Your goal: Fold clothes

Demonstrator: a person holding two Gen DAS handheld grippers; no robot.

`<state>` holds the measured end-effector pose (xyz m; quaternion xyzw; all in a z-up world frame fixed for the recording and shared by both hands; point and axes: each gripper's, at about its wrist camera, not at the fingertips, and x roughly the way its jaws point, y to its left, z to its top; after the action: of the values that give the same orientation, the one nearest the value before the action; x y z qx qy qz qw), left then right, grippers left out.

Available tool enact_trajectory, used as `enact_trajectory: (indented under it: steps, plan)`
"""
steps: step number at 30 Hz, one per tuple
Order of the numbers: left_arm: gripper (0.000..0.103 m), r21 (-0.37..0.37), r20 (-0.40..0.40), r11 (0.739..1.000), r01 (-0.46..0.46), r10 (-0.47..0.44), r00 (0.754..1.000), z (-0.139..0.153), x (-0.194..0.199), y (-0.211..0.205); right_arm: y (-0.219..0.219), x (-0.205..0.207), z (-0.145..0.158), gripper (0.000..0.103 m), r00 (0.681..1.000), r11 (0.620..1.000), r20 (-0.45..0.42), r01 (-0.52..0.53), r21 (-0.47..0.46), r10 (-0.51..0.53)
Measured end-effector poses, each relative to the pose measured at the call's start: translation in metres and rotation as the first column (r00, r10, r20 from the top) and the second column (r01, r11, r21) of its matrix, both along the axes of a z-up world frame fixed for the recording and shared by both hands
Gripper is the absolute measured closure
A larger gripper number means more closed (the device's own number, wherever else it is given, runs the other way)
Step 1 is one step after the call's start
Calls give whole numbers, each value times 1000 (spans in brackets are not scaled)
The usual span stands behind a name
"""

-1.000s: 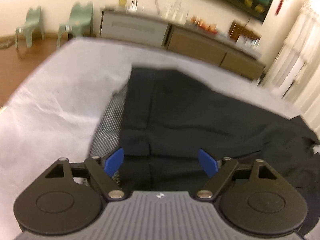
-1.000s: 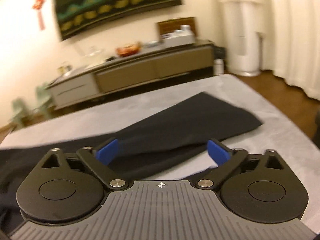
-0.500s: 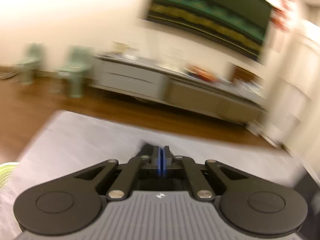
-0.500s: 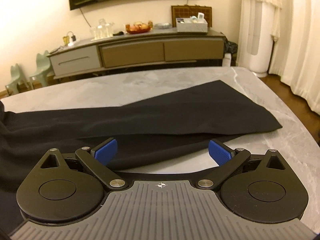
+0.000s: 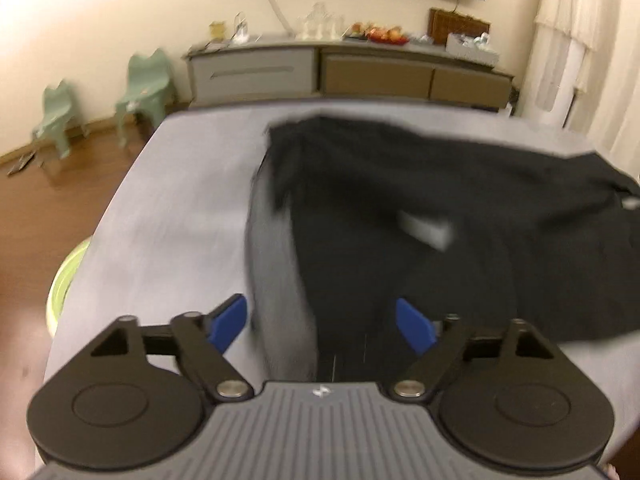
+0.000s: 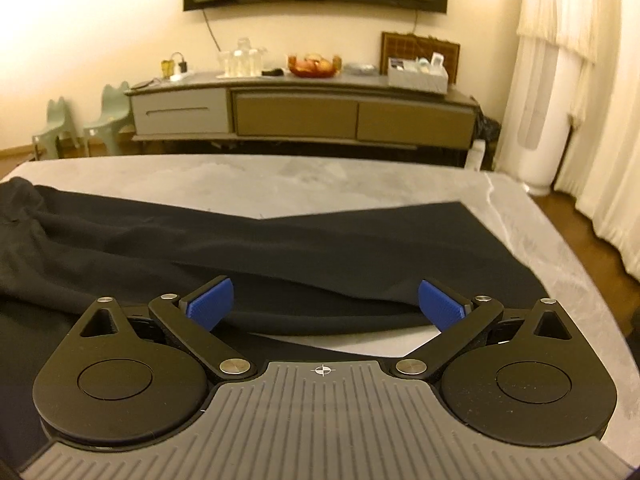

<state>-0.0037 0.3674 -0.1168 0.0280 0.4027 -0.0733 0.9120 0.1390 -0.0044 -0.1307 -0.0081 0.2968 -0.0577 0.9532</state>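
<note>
Both hand-held grippers (image 5: 320, 322) (image 6: 326, 302) gape empty over black trousers (image 6: 280, 252) lying lengthwise across table (image 6: 320, 178)

A grey table (image 6: 360, 176) carries black trousers (image 6: 280, 248) spread flat, waist toward nine o'clock, legs running to three o'clock; bare tabletop shows at twelve o'clock.

Trousers (image 6: 280, 240) on table (image 6: 320, 176); sideboard (image 6: 304, 116) behind table.
</note>
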Motion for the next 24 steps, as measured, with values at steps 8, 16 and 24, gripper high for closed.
enact_trajectory:
  steps: [8, 16, 24]
  plan:
    - [0, -158, -20, 987, -6, 3, 1000, -25, -32, -6, -16, -22, -3, 1, 998, 996, -6, 66, 54, -66]
    - [98, -272, 122, 961, -51, 87, 989, 25, 8, -17, -86, -75, -15, 1, 955, 936, -22, 294, 194, -295]
    - [96, -405, 125, 888, -217, 289, 949, 56, 32, 35, -141, -125, -41, 2, 898, 793, -101, 427, 436, -428]
